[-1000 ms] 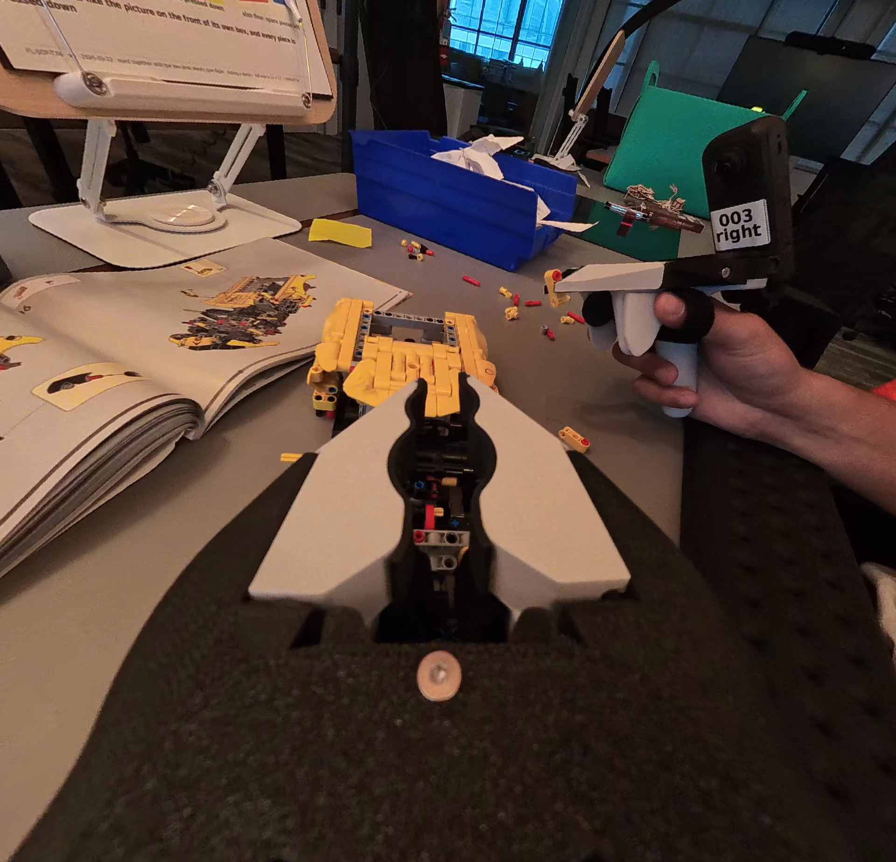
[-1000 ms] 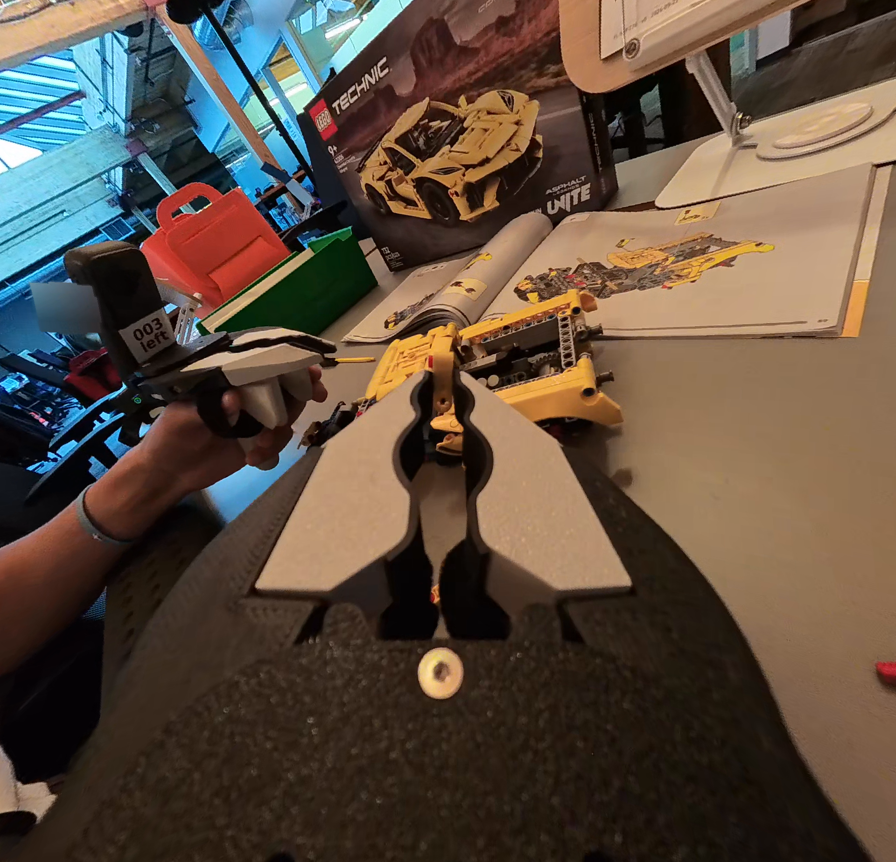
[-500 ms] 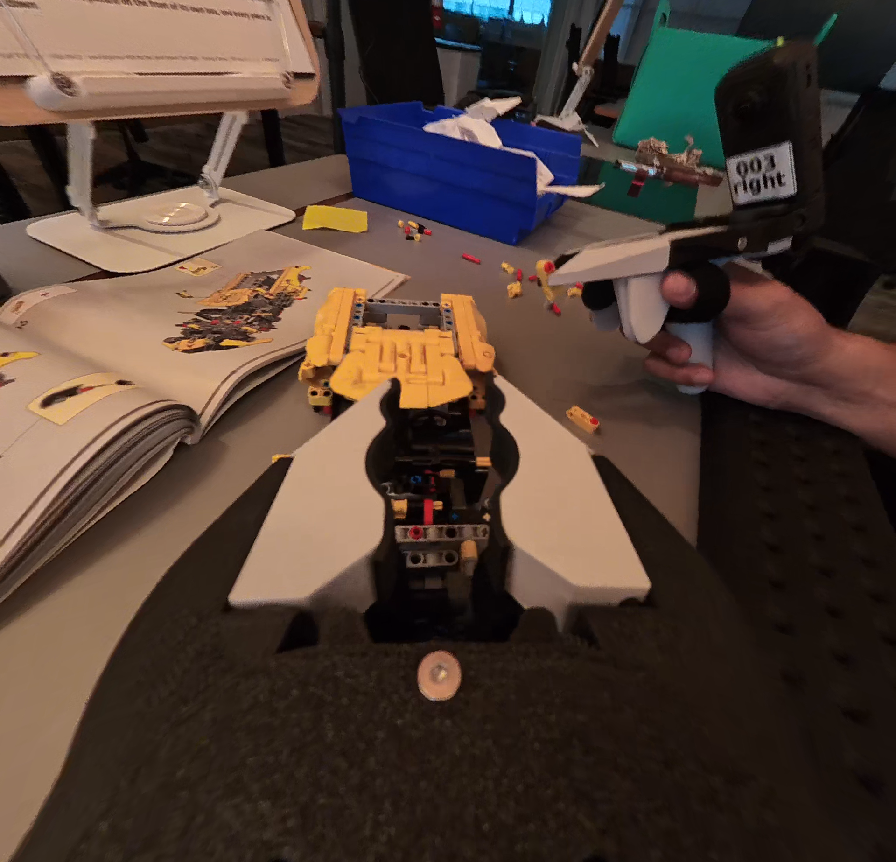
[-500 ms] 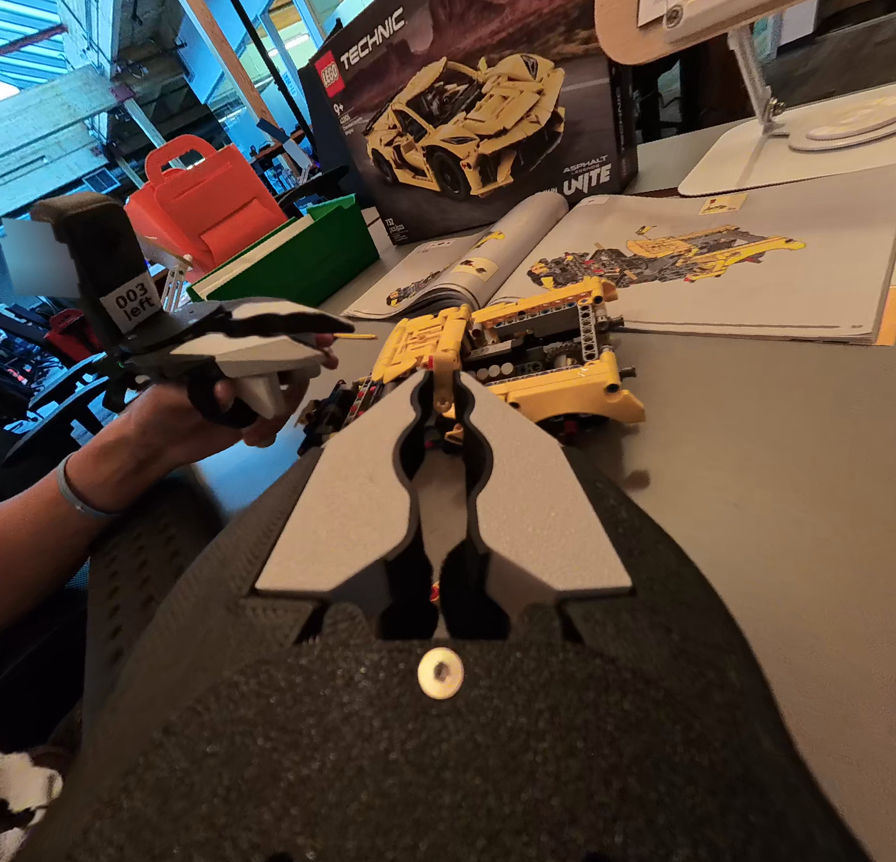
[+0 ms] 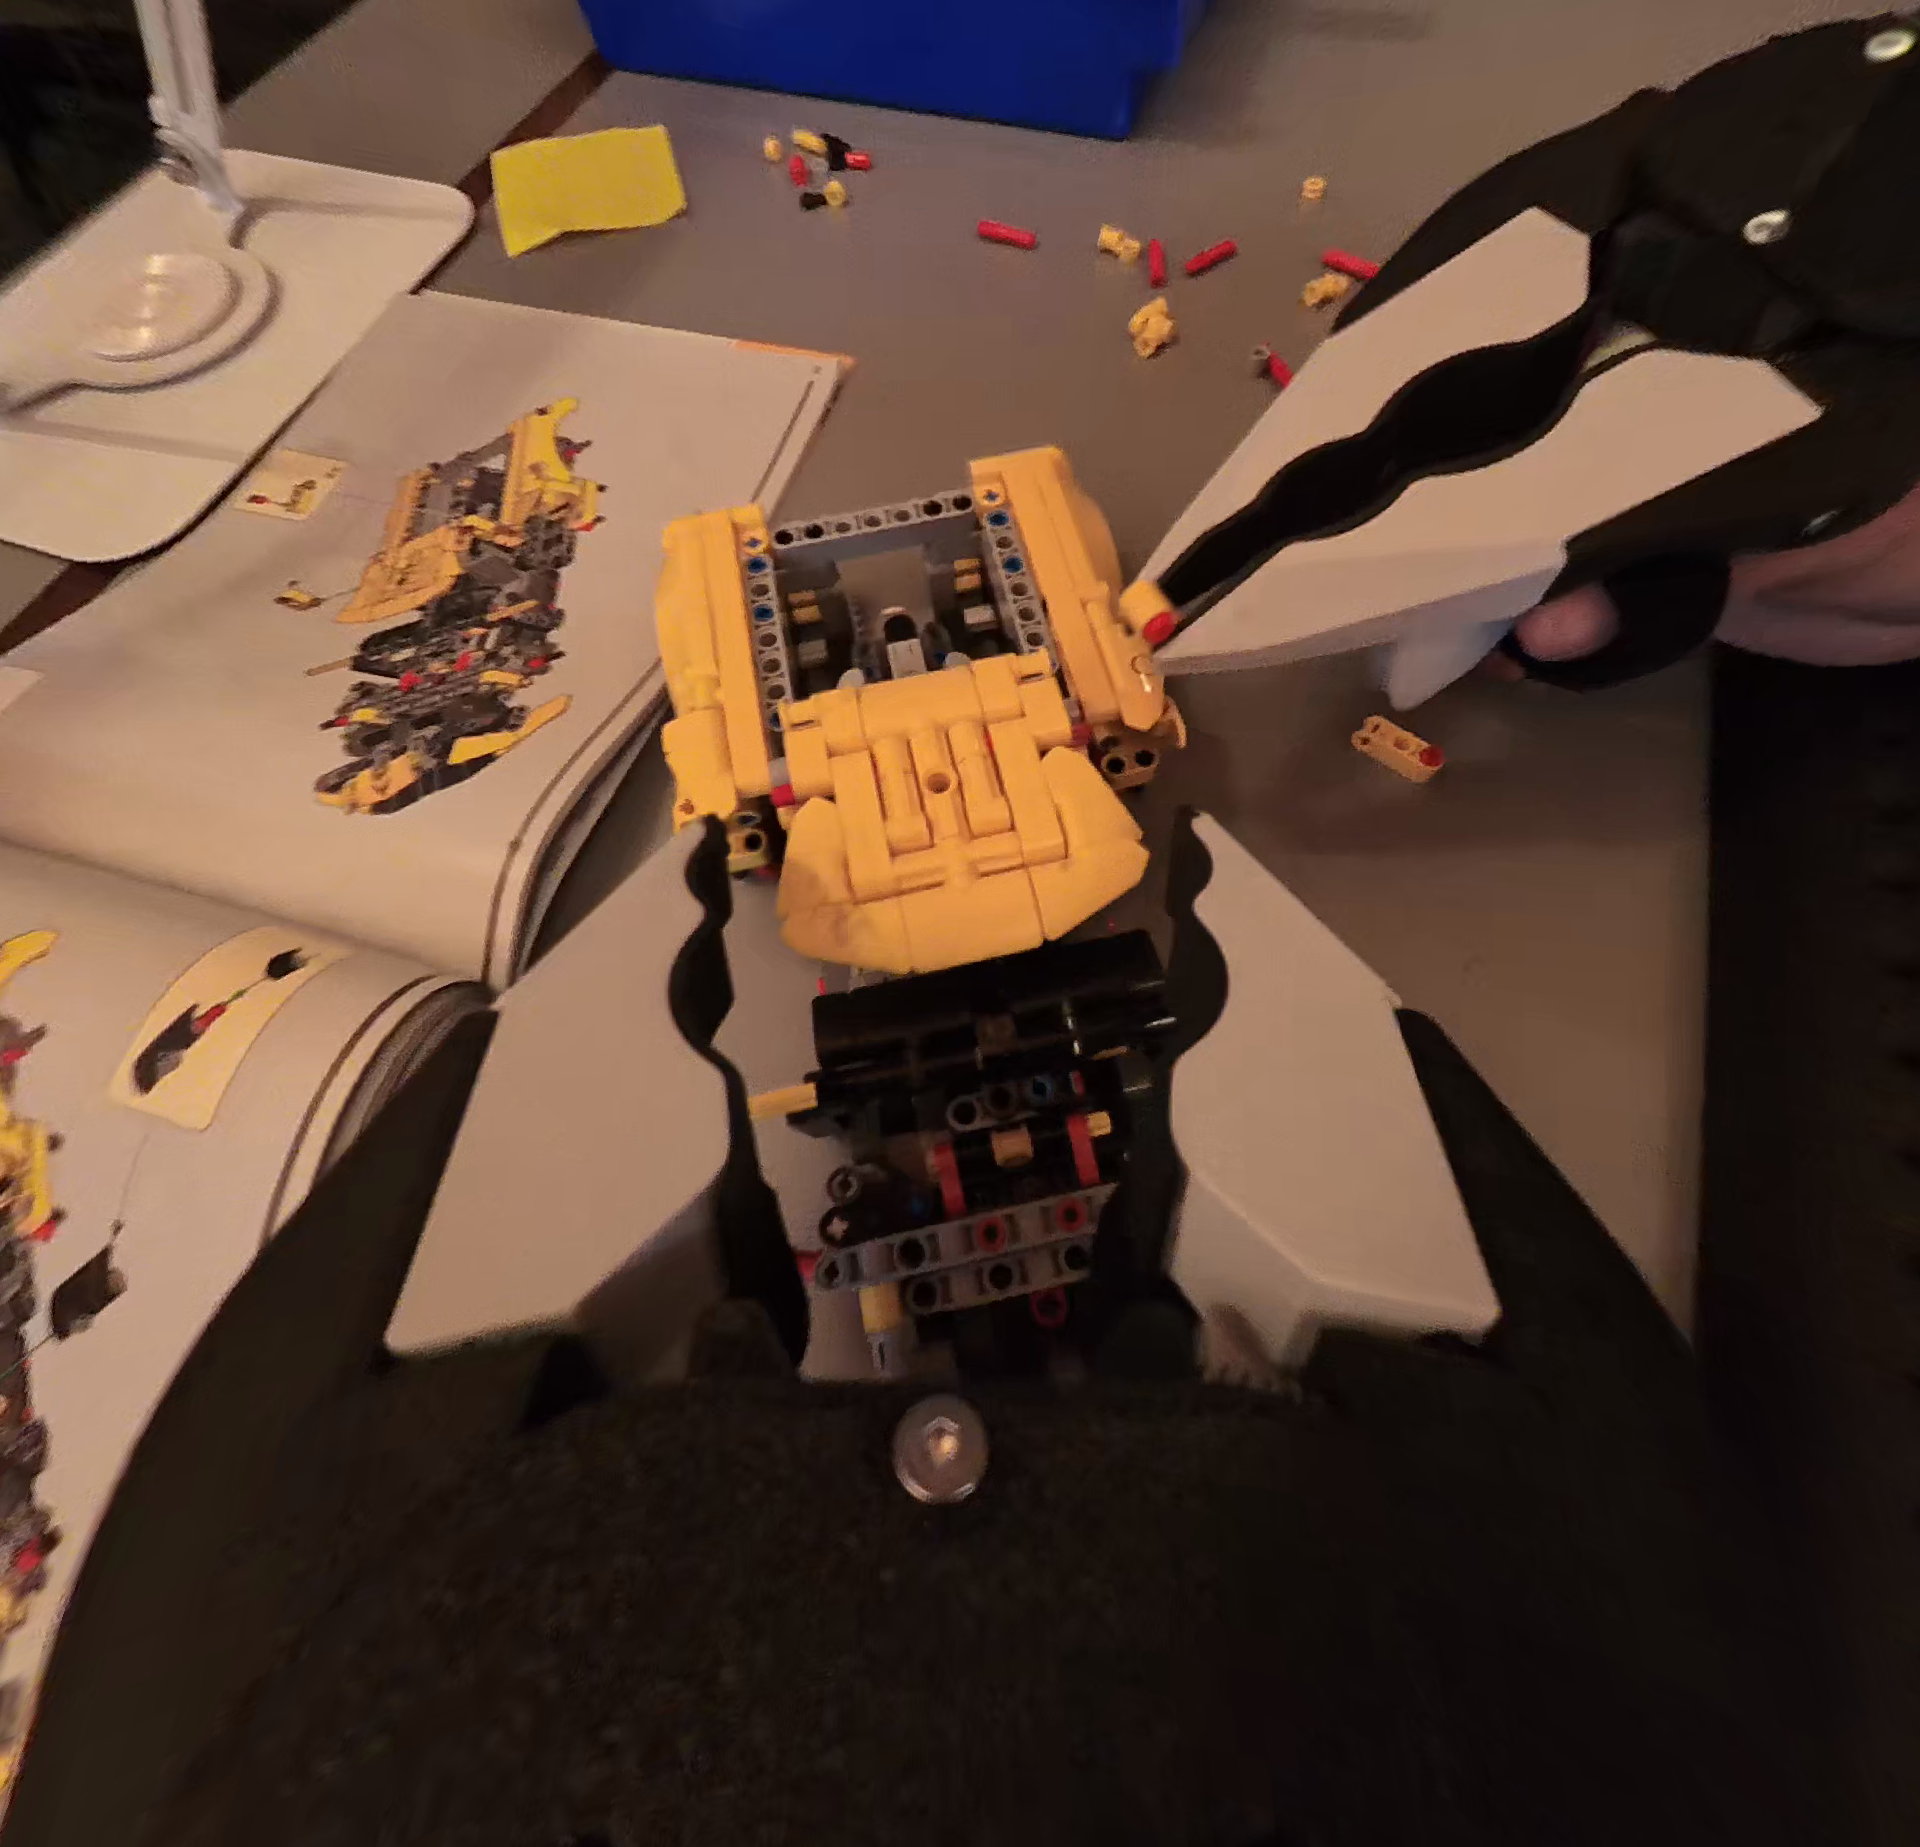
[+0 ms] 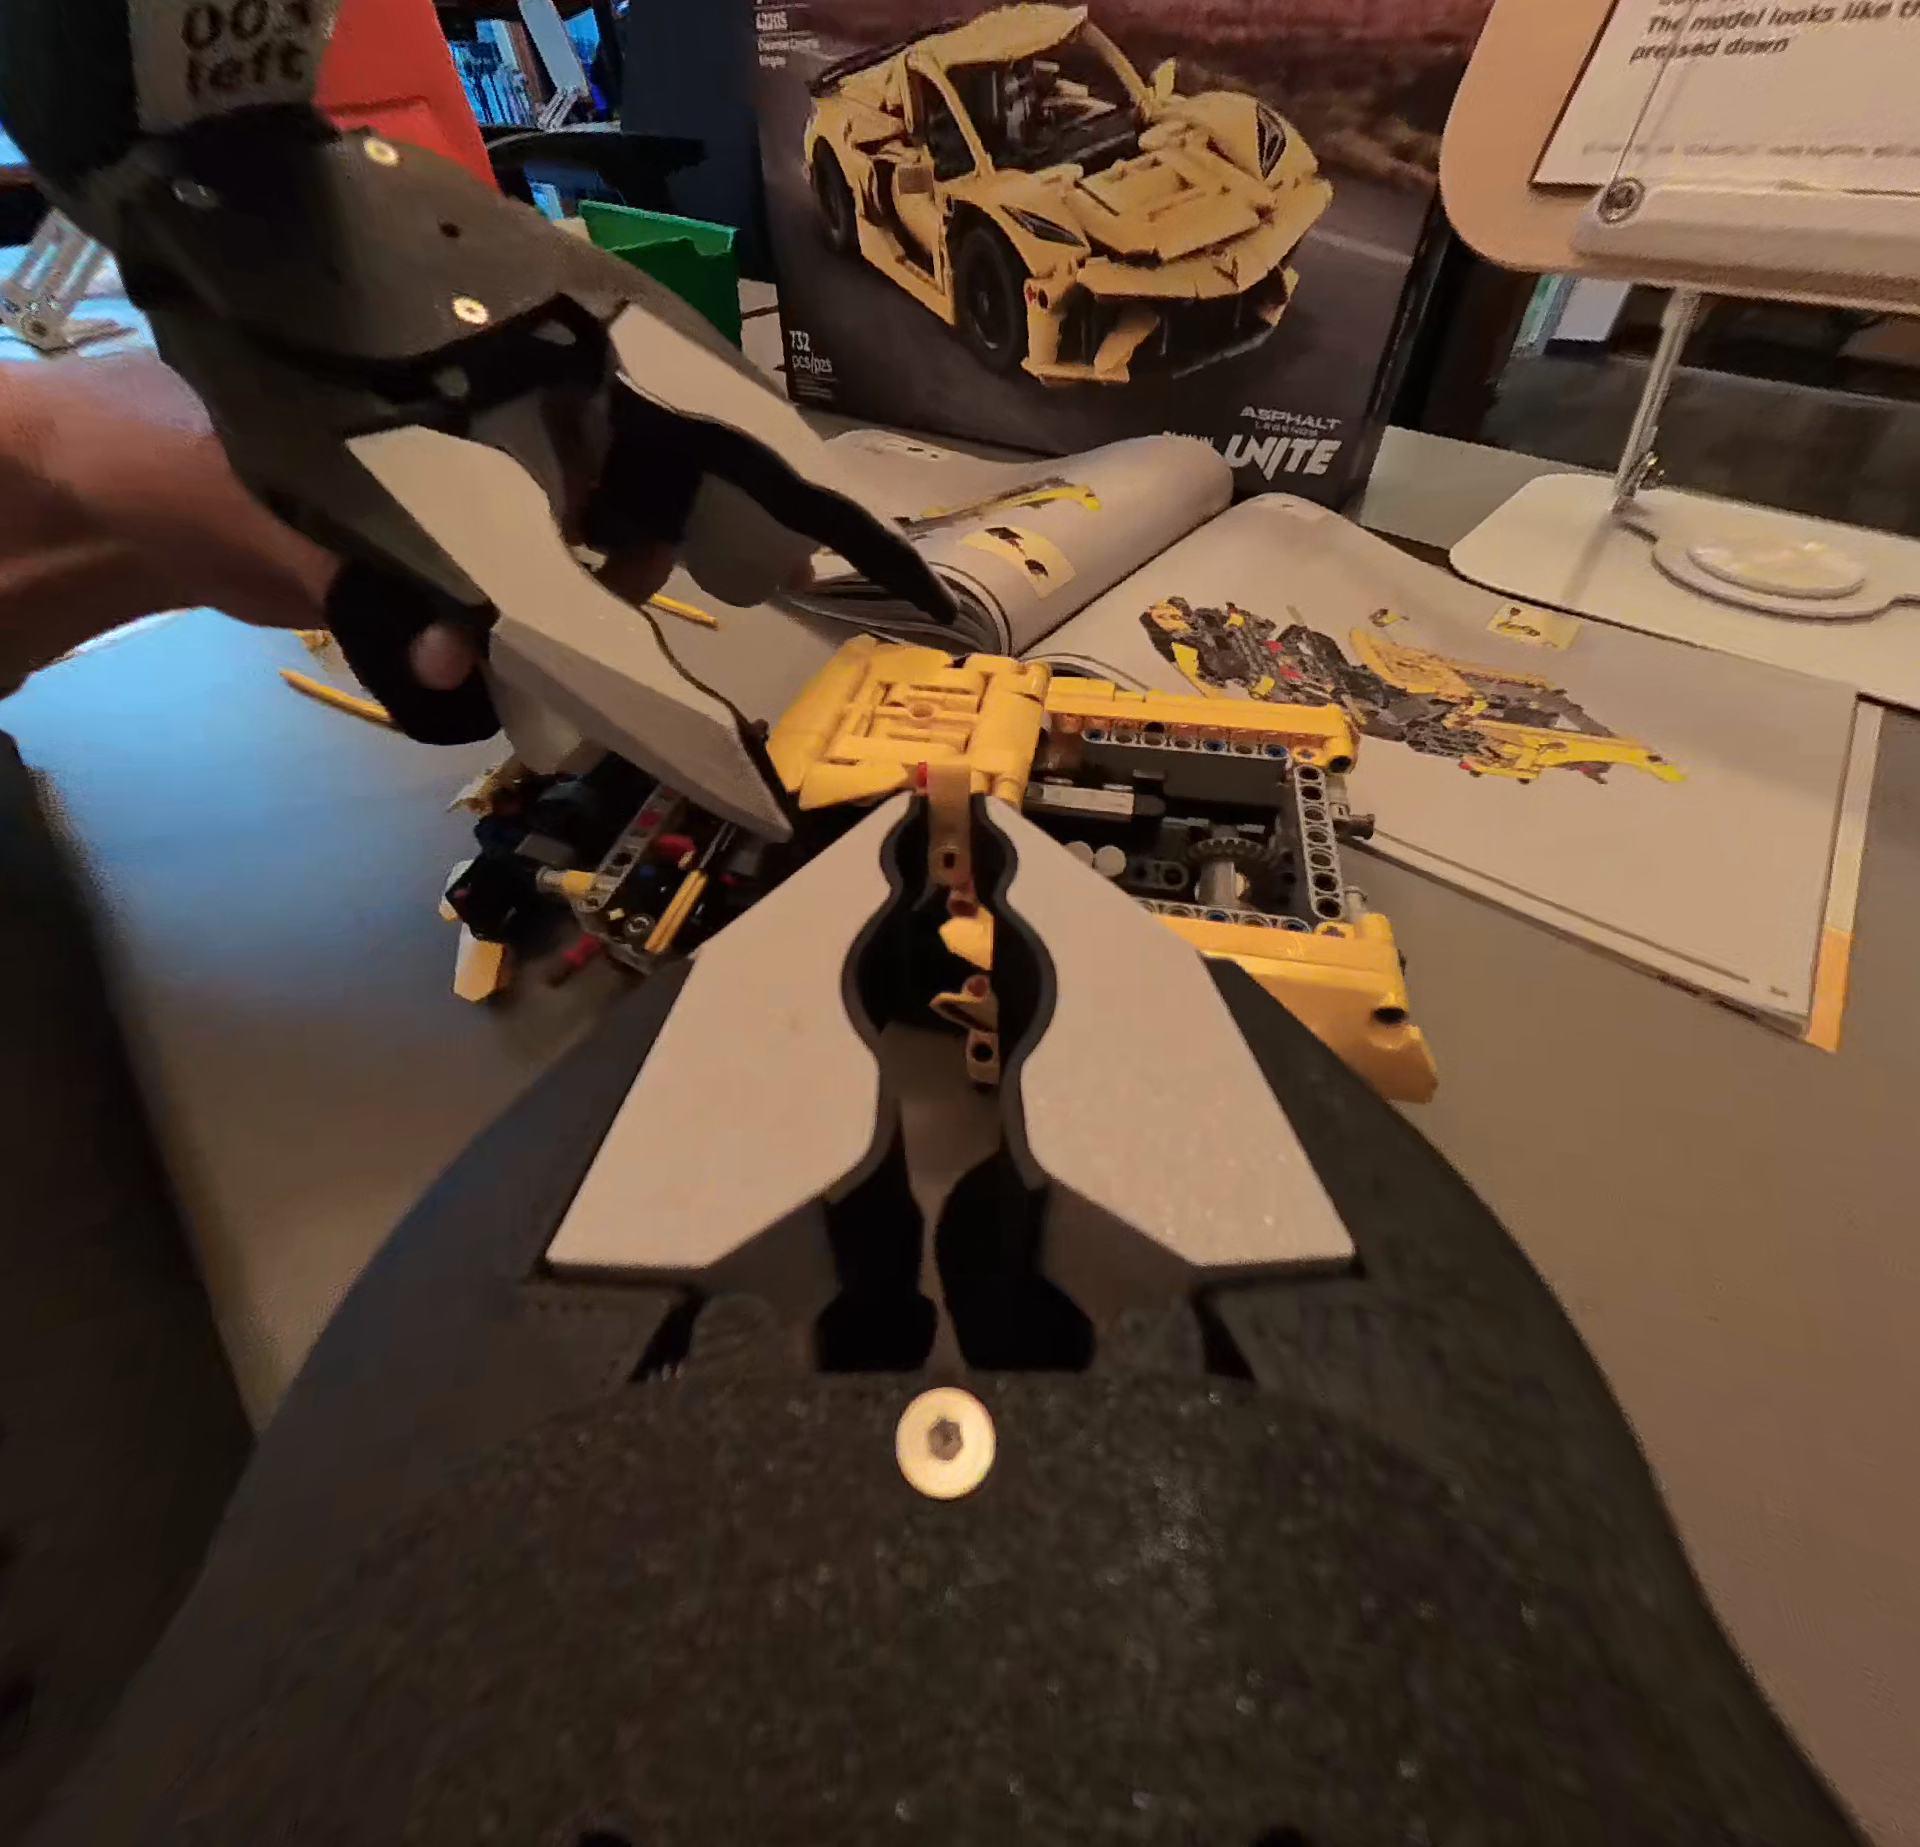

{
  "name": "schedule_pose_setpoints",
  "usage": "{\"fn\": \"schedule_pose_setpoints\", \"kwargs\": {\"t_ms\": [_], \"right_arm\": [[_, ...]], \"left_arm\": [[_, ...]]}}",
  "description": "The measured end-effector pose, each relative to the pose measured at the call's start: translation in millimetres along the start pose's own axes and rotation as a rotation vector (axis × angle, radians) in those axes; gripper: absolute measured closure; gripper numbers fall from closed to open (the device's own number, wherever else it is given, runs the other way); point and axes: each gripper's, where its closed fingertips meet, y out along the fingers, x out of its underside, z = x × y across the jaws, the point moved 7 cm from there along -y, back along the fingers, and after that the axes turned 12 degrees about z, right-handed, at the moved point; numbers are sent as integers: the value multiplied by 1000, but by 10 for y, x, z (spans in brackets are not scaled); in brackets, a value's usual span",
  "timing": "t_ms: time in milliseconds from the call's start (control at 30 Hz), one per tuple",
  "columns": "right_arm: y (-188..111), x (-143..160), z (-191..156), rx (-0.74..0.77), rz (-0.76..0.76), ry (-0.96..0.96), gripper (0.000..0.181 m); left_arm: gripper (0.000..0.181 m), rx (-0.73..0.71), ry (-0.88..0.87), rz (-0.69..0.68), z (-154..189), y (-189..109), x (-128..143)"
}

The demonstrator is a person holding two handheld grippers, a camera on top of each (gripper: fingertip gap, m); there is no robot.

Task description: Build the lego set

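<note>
The half-built yellow and black car model [image 5: 935,789] lies on the grey table; it also shows in the right wrist view [image 6: 1195,758]. My left gripper [image 5: 951,836] is open, with its fingers on either side of the model's black front frame [image 5: 987,1101]. My right gripper [image 6: 940,800] is shut on a small yellow piece with a red pin [image 6: 951,841]. It holds the piece against the model's side, next to the hood. The left wrist view shows this gripper [image 5: 1153,623] and the piece [image 5: 1138,602] at the model's right edge. The left gripper [image 6: 852,706] appears in the right wrist view above the model.
The open instruction book [image 5: 468,602] lies left of the model. Behind are a blue bin [image 5: 935,21], a yellow paper scrap [image 5: 587,187], scattered small red and yellow pieces [image 5: 1153,259] and a white stand base [image 5: 156,322]. A yellow beam [image 5: 1397,748] lies to the right. The set's box [image 6: 1091,187] stands at the back. The left gripper's tips are roughly 5 cm from the right gripper's.
My left gripper has opened from its hold on the model and tilted down over it. My right gripper has moved in with the yellow piece to the model's side.
</note>
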Motion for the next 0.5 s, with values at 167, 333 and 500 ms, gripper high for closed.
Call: {"fn": "schedule_pose_setpoints", "kwargs": {"t_ms": [167, 333, 500], "right_arm": [[123, 34, -17, 0, -47, -14, 174], [147, 71, -60, 6, -97, -52, 174], [137, 55, -43, 8, -78, -40, 175]], "left_arm": [[97, 48, -24, -30, 39, 97, 31], [100, -2, -10, -8, 38, 135, 81], [102, -35, -2, 28, 42, 129, 110]]}}
